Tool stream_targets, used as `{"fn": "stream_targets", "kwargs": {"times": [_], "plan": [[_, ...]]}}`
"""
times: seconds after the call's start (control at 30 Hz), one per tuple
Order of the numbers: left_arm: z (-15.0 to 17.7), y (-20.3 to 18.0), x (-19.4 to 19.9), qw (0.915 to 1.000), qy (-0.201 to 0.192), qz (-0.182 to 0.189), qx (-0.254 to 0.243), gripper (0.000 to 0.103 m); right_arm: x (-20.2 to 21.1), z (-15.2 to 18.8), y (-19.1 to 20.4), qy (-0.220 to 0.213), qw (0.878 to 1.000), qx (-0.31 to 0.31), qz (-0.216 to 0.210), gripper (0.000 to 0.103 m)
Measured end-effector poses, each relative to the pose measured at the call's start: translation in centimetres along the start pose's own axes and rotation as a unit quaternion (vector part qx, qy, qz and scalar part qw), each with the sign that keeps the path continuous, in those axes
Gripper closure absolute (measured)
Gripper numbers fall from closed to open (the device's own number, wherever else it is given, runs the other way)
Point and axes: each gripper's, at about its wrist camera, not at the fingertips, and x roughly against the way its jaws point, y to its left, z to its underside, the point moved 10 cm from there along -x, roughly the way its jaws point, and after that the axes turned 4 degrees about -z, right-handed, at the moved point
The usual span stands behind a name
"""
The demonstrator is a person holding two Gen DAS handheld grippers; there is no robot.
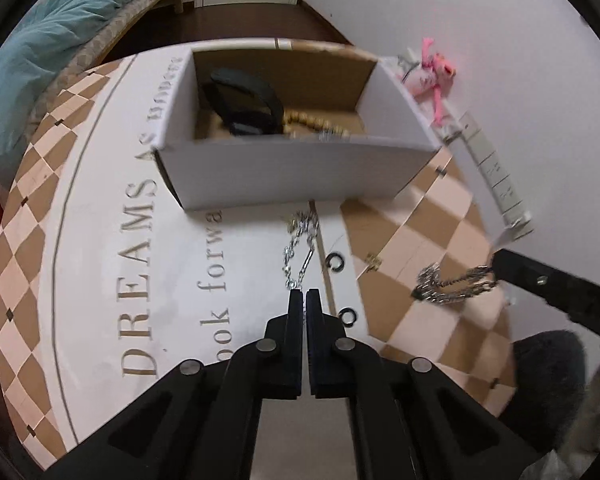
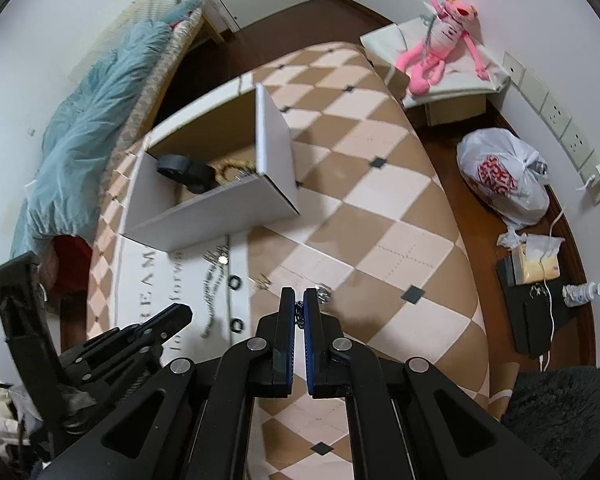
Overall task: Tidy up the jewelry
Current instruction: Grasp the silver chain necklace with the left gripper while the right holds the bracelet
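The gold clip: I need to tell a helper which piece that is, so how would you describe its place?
Start from the white box on the checkered mat. Just in front of its right corner, on a tan diamond, lies the gold clip. It is the only gold piece; the two rings beside it are black, and the chains are silver.

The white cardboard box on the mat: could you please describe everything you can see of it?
The white cardboard box is open-topped, white outside and plain brown inside, with thin, slightly bowed walls. It sits upright on the checkered mat, partly over the printed lettering. Inside lie a black curved band, a string of tan wooden beads and something silvery near the front wall. A silver chain lies on the mat just in front; whether it touches the box is unclear.
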Motion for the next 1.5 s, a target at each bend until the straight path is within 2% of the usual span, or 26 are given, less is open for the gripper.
{"fn": "stream_targets", "kwargs": {"times": [0.3,0.37,0.5,0.53,0.57,0.6,0.63,0.67,0.87,0.93,1.0,1.03,1.07,1.13,1.23,1.5], "plan": [[-4.1,1.0,5.2,0.9977,-0.054,0.034,0.022,0.103,2.6,-2.6,3.7,-0.027,0.999,0.025,-0.034,0.099],[-4.1,1.0,4.3,0.9976,-0.043,0.042,0.033,0.099,2.4,-2.9,3.9,-0.028,0.999,0.029,-0.031,0.099],[-3.0,1.7,0.7,0.9992,0.000,0.013,0.038,0.095,0.5,-2.4,2.9,-0.013,0.999,0.025,-0.015,0.099],[-2.7,1.8,-0.3,0.9993,0.007,0.003,0.038,0.091,-0.2,-2.0,2.4,-0.009,1.000,0.024,-0.009,0.099],[-2.5,1.7,-1.0,0.9993,0.013,-0.001,0.035,0.068,-0.9,-1.6,1.8,-0.003,1.000,0.021,-0.001,0.099],[-2.3,1.5,-1.8,0.9993,0.018,-0.004,0.033,0.034,-1.4,-1.3,1.3,0.002,1.000,0.016,0.001,0.099],[-2.2,1.4,-2.3,0.9993,0.021,-0.007,0.031,0.023,-2.0,-0.9,0.8,0.008,1.000,0.009,0.003,0.099],[-2.1,1.2,-2.8,0.9993,0.021,-0.010,0.028,0.022,-2.3,-0.6,0.3,0.012,1.000,0.004,0.005,0.099],[-1.5,0.2,-5.3,0.9977,0.030,-0.057,-0.018,0.023,-3.1,-0.1,-1.7,0.016,1.000,-0.018,0.015,0.099],[-1.7,-0.4,-5.6,0.9963,0.014,-0.072,-0.045,0.033,-3.2,-0.1,-2.0,0.016,0.999,-0.023,0.015,0.099],[-2.1,-1.3,-5.2,0.9969,0.001,-0.052,-0.059,0.073,-3.3,-0.2,-2.1,0.015,0.999,-0.025,0.017,0.099],[-2.2,-1.9,-5.2,0.9975,0.004,-0.037,-0.061,0.083,-3.3,-0.2,-2.2,0.015,0.999,-0.026,0.017,0.099],[-2.1,-2.5,-5.2,0.9978,0.008,-0.023,-0.062,0.098,-3.4,-0.2,-2.3,0.015,0.999,-0.026,0.018,0.099],[-2.1,-2.8,-5.2,0.9973,0.007,-0.030,-0.067,0.100,-3.3,-0.2,-2.2,0.014,0.999,-0.027,0.017,0.099],[-1.7,-2.3,-4.5,0.9988,0.007,-0.017,-0.045,0.103,-2.9,-0.5,-2.1,0.009,1.000,-0.026,0.014,0.099],[-2.1,0.4,1.1,0.9994,-0.018,0.029,0.009,0.103,-0.1,-1.5,-0.5,-0.013,1.000,-0.016,-0.013,0.099]]}}
